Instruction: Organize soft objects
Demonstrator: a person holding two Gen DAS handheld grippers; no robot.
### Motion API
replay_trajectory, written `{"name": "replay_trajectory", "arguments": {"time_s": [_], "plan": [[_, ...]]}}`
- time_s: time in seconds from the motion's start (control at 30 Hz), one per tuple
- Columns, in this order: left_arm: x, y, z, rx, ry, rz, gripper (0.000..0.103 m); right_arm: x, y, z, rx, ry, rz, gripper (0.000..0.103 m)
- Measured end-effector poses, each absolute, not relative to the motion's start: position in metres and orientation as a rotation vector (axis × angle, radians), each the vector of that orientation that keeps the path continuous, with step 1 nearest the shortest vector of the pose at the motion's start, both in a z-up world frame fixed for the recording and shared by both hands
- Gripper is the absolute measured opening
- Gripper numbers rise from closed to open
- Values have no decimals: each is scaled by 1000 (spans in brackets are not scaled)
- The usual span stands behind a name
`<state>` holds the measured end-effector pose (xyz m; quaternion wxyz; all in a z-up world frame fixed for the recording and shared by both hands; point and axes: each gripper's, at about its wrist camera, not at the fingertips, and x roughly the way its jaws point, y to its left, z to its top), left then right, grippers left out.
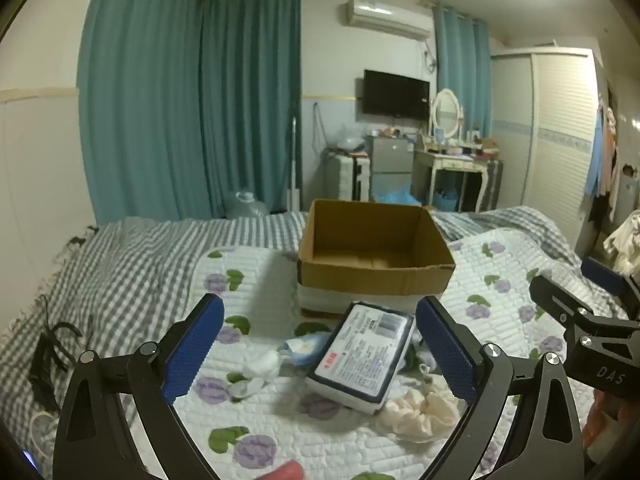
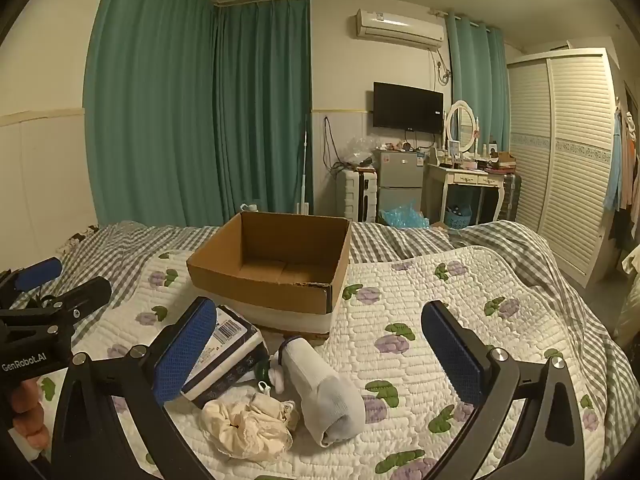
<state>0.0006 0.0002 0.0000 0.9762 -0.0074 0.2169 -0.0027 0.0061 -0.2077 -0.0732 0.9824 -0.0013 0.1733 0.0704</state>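
- The left gripper hangs over the quilt with its blue-padded fingers spread wide and nothing between them touching the pads
- Between those fingers, closer to the right-hand one, lies a wrapped tissue pack, label up, tilted on the bed
- Just under the right-hand finger sits a cream scrunchie; towards the left-hand finger lie small white and pale-blue soft bits
- Beyond the fingertips stands an open cardboard box, nothing visible inside
- The right gripper is likewise wide open and grips nothing
- Between its fingers, nearer the left-hand one, lies a rolled white sock, with the cream scrunchie just beside it
- The tissue pack is partly hidden behind the left-hand finger
- The cardboard box stands past the fingertips, towards the left one, on the quilt
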Motion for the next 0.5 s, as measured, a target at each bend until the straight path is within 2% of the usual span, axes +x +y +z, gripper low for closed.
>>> {"name": "replay_trajectory", "arguments": {"time_s": [0.5], "plan": [[4, 0, -3, -25, 433, -3, 98, 6, -213, -80, -2, 359, 141, 103]]}}
